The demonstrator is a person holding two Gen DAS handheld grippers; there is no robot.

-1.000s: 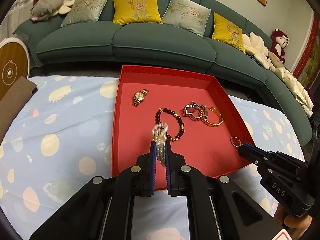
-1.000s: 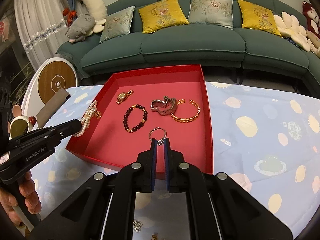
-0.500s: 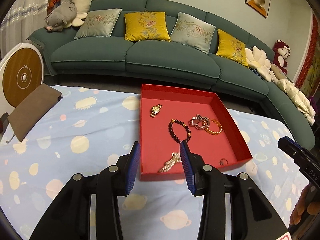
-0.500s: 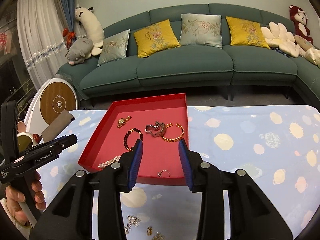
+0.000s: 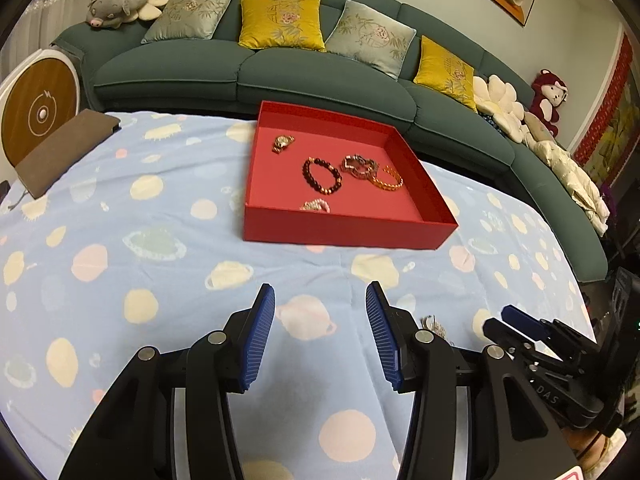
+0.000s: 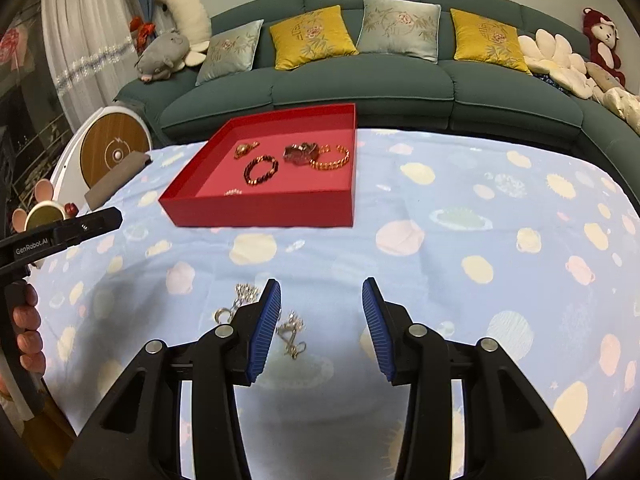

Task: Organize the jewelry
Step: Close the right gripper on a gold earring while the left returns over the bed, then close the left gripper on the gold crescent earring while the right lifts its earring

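Note:
A red tray (image 5: 348, 232) (image 6: 260, 210) sits on the planet-print cloth. It holds a gold watch (image 5: 283, 142), a dark bead bracelet (image 5: 321, 176), a silver link piece (image 5: 359, 166), an orange bangle (image 5: 387, 179) and a pearl bracelet (image 5: 316, 205). My left gripper (image 5: 320, 304) is open and empty, well in front of the tray. My right gripper (image 6: 321, 298) is open and empty, above loose jewelry on the cloth: a silver chain piece (image 6: 240, 300) and small gold pieces (image 6: 292, 334). Some of it shows in the left wrist view (image 5: 434, 325).
A green sofa (image 5: 256, 76) with cushions runs behind the table. A brown notebook (image 5: 64, 148) lies at the table's left edge. A round white and wood device (image 6: 112, 152) stands at the left. The right gripper (image 5: 560, 360) shows low right in the left view.
Both grippers have pulled back from the tray toward the near side of the table and stay open. The pearl bracelet and the ring lie in the tray.

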